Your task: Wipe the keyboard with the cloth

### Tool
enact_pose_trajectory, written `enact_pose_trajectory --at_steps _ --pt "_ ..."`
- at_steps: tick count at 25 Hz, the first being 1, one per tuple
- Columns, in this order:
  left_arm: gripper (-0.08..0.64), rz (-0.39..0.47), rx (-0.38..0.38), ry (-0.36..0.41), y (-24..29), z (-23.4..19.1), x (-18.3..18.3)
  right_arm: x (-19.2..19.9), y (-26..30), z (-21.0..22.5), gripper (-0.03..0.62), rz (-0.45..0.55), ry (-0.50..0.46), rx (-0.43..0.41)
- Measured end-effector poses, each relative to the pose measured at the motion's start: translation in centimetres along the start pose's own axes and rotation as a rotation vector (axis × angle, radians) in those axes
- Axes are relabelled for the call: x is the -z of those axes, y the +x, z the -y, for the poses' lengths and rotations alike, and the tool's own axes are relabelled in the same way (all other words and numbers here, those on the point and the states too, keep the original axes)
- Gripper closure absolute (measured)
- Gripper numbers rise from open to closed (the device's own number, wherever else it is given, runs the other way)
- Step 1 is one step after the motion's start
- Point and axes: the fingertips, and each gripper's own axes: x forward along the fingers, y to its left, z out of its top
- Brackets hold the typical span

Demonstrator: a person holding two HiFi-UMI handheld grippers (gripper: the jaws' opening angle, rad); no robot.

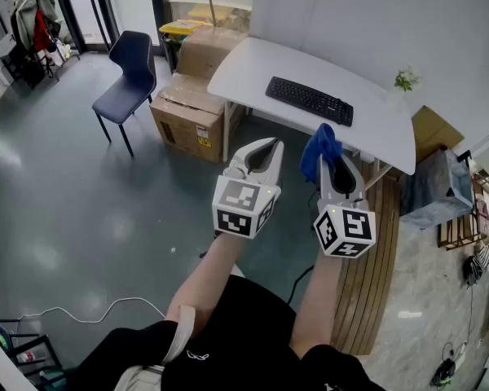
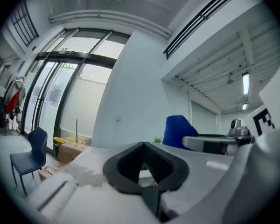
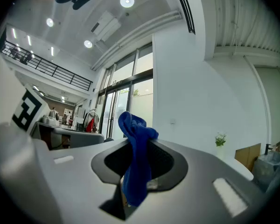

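Cloth [image 3: 136, 169] pinched in right gripper [image 3: 140, 146]; keyboard [image 1: 309, 100] untouched

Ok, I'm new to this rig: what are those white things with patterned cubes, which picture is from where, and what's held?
A person holds two grippers; the marker cubes are part of them. The head view looks down from the person's head; the other two cameras ride on the grippers, looking along their jaws. The left gripper is shut and empty. The right gripper is shut on a blue cloth. Ahead, a black keyboard lies on a white desk.
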Motion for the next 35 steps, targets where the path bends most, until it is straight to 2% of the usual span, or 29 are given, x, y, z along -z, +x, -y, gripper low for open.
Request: enact_pose_trajectory --at_steps 4,7,10,13,17,20,27,31,35 --pt "0.561 0.024 -0.005 -0.028 3.1 -3.2 -0.3 0.0 3.8 1.0 0.506 -0.004 -0.049 0.004" --pt "0.561 0.056 -0.018 -0.049 5.7 -7.3 -2.0 -1.5 6.5 2.9 0.505 0.029 -0.073 0.046" --pt "0.561 0.063 -0.041 -0.056 8.0 -11.2 -3.3 -2.5 9.6 4.5 0.505 0.048 -0.068 0.093" --pt "0.561 0.039 -0.015 -0.042 10.5 -12.6 -3.2 -2.1 12.8 4.7 0.505 0.046 -0.046 0.113" --pt "0.561 -0.016 0.002 -0.047 13.7 -15.1 -0.6 0.5 17.1 3.9 0.505 -0.004 -0.044 0.085" --pt "0.561 -0.050 -0.007 -0.064 16.6 -17.3 1.2 2.7 20.4 5.4 0.505 -0.040 -0.016 0.084" --pt "0.561 -0.068 -0.043 -0.037 27.7 -21.7 3.5 6.1 31.4 12.4 0.505 -0.061 0.006 0.044" --pt "0.561 -0.073 -0.061 -0.027 36.1 -24.6 4.2 7.6 40.0 16.2 0.505 -0.077 0.029 -0.022" --pt "0.561 -0.090 -0.080 0.003 43.0 -26.9 4.5 9.0 47.2 19.4 0.505 -0.119 0.096 -0.105"
